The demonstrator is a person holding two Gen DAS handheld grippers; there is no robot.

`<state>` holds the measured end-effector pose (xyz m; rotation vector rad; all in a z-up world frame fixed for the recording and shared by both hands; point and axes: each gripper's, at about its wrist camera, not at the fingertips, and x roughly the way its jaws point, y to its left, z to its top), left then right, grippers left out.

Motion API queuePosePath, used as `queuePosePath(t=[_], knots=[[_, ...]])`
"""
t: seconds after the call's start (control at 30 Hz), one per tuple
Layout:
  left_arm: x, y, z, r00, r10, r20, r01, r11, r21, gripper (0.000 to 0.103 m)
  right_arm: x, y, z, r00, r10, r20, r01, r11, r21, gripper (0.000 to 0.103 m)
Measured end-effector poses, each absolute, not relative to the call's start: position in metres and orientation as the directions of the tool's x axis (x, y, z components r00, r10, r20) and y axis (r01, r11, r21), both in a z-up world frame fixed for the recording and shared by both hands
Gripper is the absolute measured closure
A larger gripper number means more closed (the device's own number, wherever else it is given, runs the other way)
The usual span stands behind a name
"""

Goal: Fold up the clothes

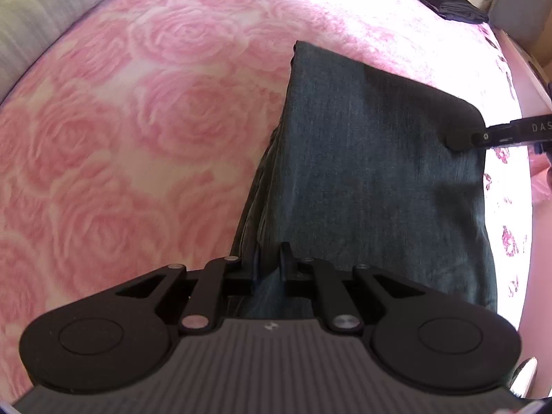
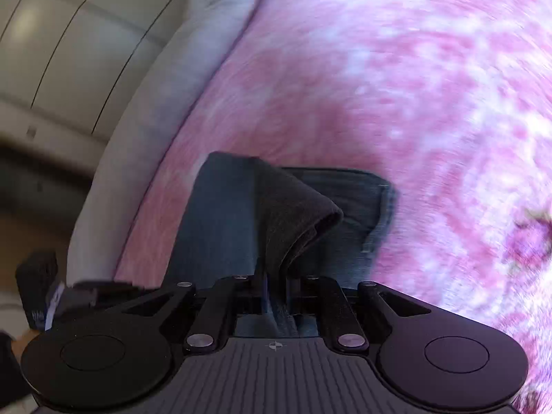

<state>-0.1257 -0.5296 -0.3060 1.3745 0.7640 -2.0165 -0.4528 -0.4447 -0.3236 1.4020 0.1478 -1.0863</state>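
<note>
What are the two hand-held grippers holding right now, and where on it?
Both are shut on the dark jeans, each pinching a fabric edge between its fingers.

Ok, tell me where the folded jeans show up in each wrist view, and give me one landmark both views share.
Left wrist view: the jeans fill the centre-right, running from the left gripper up to the right gripper clamped on their far edge.
Right wrist view: the jeans sit at lower centre, a fold pinched in the right gripper.
Shared landmark: the pink rose blanket beneath them.
</note>
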Motion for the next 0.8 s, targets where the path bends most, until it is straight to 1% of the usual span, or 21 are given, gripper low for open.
queuePosePath(t=[0.2,0.27,0.3,0.37,0.43,0.47,0.57,0.63,0.7,0.73,0.77,0.8], knots=[[-0.136,-0.536,-0.316,-0.286,-0.117,-0.951,0.719,-0.682,-0.132,0.093,-0.456,-0.448,-0.326,0.566,-0.493,-0.661,0.691,-0.154,0.707,0.095],[-0.134,-0.534,-0.315,-0.291,-0.121,-0.949,0.708,-0.694,-0.129,0.091,-0.464,-0.44,-0.334,0.579,-0.521,-0.627,0.628,-0.206,0.751,0.095],[-0.129,-0.534,-0.313,-0.298,-0.124,-0.947,0.715,-0.686,-0.135,0.088,-0.466,-0.437,-0.335,0.576,-0.535,-0.618,0.599,-0.238,0.765,0.093],[-0.12,-0.531,-0.304,-0.307,-0.143,-0.941,0.731,-0.668,-0.137,0.088,-0.465,-0.433,-0.33,0.542,-0.563,-0.624,0.592,-0.272,0.759,0.09],[-0.111,-0.525,-0.299,-0.312,-0.159,-0.937,0.741,-0.658,-0.136,0.089,-0.464,-0.426,-0.318,0.493,-0.593,-0.637,0.608,-0.289,0.74,0.082],[-0.106,-0.522,-0.298,-0.313,-0.164,-0.936,0.745,-0.654,-0.135,0.089,-0.464,-0.422,-0.312,0.466,-0.612,-0.639,0.614,-0.296,0.731,0.079],[-0.099,-0.518,-0.302,-0.307,-0.166,-0.937,0.754,-0.644,-0.133,0.088,-0.464,-0.419,-0.309,0.435,-0.646,-0.628,0.609,-0.302,0.733,0.079],[-0.098,-0.522,-0.313,-0.294,-0.155,-0.943,0.756,-0.642,-0.13,0.085,-0.46,-0.43,-0.317,0.445,-0.613,-0.653,0.643,-0.29,0.709,0.079],[-0.098,-0.526,-0.324,-0.282,-0.144,-0.949,0.758,-0.639,-0.128,0.078,-0.458,-0.436,-0.32,0.445,-0.595,-0.669,0.681,-0.261,0.684,0.078],[-0.096,-0.527,-0.323,-0.284,-0.139,-0.949,0.761,-0.635,-0.135,0.077,-0.457,-0.44,-0.319,0.443,-0.589,-0.676,0.696,-0.25,0.673,0.078],[-0.094,-0.528,-0.322,-0.287,-0.136,-0.948,0.763,-0.631,-0.141,0.077,-0.456,-0.441,-0.315,0.44,-0.583,-0.683,0.707,-0.244,0.664,0.077],[-0.09,-0.527,-0.318,-0.294,-0.143,-0.945,0.764,-0.629,-0.142,0.075,-0.455,-0.439,-0.31,0.435,-0.579,-0.689,0.718,-0.238,0.654,0.073]])
